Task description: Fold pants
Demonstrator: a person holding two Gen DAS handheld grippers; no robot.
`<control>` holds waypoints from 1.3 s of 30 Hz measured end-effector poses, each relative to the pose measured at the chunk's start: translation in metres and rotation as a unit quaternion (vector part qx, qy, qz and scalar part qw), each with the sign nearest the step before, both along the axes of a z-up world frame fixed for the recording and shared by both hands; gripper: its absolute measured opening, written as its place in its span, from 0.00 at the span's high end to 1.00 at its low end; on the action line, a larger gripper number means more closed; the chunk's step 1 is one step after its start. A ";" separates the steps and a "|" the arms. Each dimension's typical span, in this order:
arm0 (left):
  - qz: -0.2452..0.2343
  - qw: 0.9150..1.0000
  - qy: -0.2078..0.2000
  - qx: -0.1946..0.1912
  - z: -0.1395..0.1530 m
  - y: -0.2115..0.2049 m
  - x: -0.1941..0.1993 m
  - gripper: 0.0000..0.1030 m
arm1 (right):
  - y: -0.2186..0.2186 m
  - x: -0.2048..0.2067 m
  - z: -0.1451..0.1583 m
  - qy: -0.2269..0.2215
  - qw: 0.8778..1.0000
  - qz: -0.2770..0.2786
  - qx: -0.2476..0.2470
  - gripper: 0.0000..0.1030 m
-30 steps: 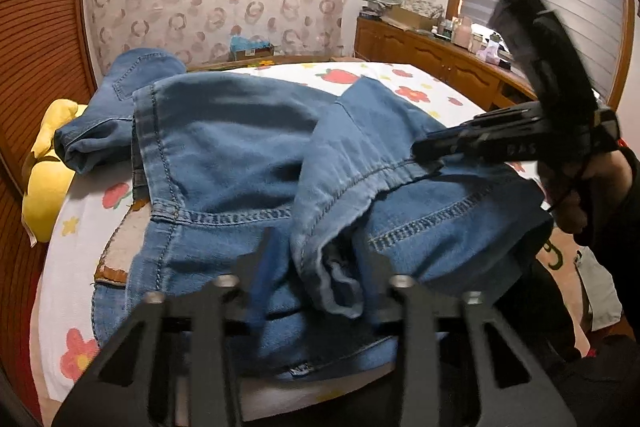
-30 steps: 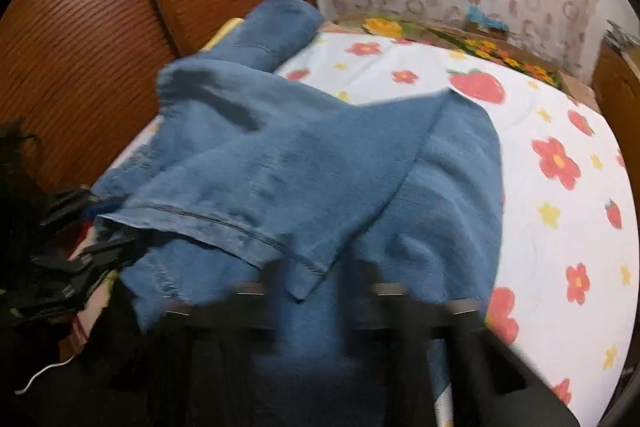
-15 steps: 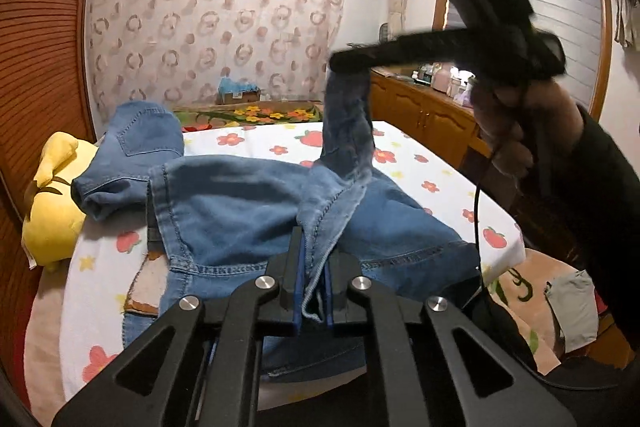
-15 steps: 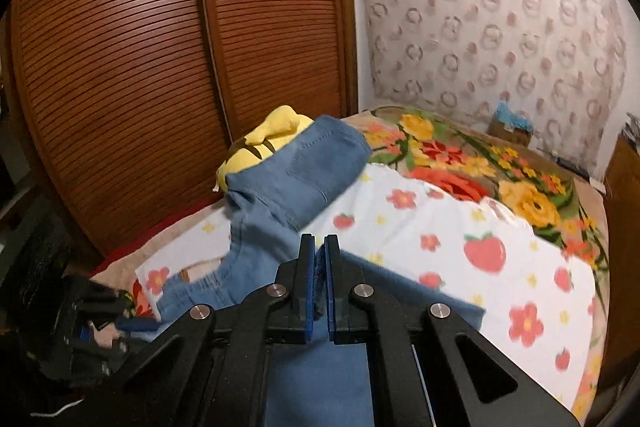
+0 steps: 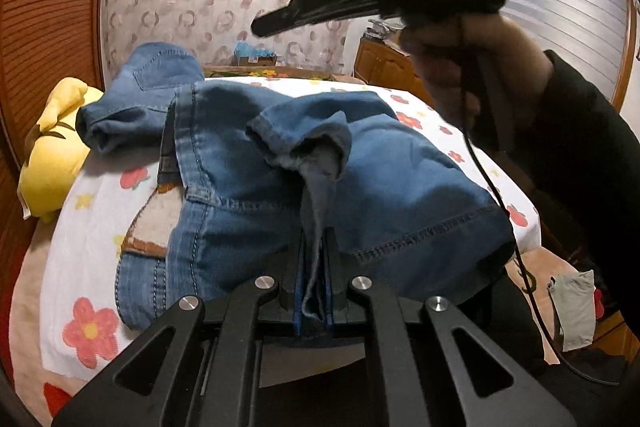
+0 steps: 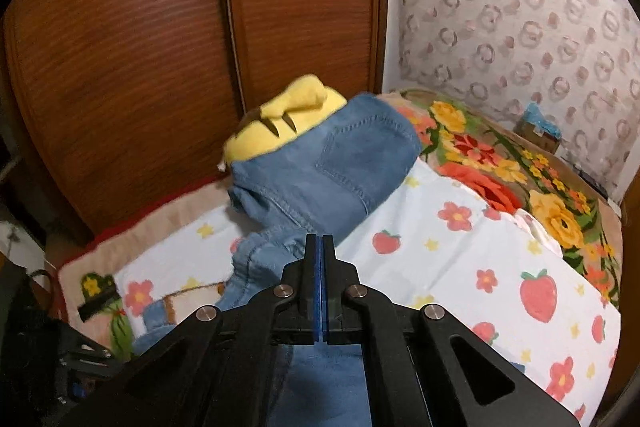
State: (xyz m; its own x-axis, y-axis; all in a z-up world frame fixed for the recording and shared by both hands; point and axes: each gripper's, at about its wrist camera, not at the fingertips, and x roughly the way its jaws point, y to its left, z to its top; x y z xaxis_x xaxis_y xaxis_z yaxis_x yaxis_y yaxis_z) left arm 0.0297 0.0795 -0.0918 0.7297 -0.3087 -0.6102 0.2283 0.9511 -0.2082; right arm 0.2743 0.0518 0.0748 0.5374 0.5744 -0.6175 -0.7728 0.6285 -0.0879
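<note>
— On the bed [image 5: 80, 267], how many jeans?
— One pair of blue jeans [image 5: 248, 179], bunched on the flowered sheet, waist end against one yellow plush toy [image 6: 280, 119].
— And the two grippers?
— Left gripper [image 5: 314, 279] is clamped on a denim hem. Right gripper [image 6: 319, 279] is closed, nothing between its pads, raised above the bed.

The right tool [image 5: 272, 23] is motion-blurred; the jeans' [image 6: 320, 375] near part hides behind its linkage.
</note>
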 end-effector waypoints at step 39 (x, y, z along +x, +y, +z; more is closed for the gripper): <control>0.017 0.997 0.067 0.024 0.001 0.026 0.134 0.57 | -0.144 -0.046 -0.111 0.043 0.989 -0.140 -0.005 0.46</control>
State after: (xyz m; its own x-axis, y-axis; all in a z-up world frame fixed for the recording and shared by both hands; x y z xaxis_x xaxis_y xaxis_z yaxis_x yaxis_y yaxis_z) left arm 0.1634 0.1052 -0.0904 0.6494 -0.2535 -0.7170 0.1694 0.9673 -0.1886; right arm 0.2287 -0.0917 -0.0362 0.6204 0.4035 -0.6725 -0.5731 0.8186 -0.0376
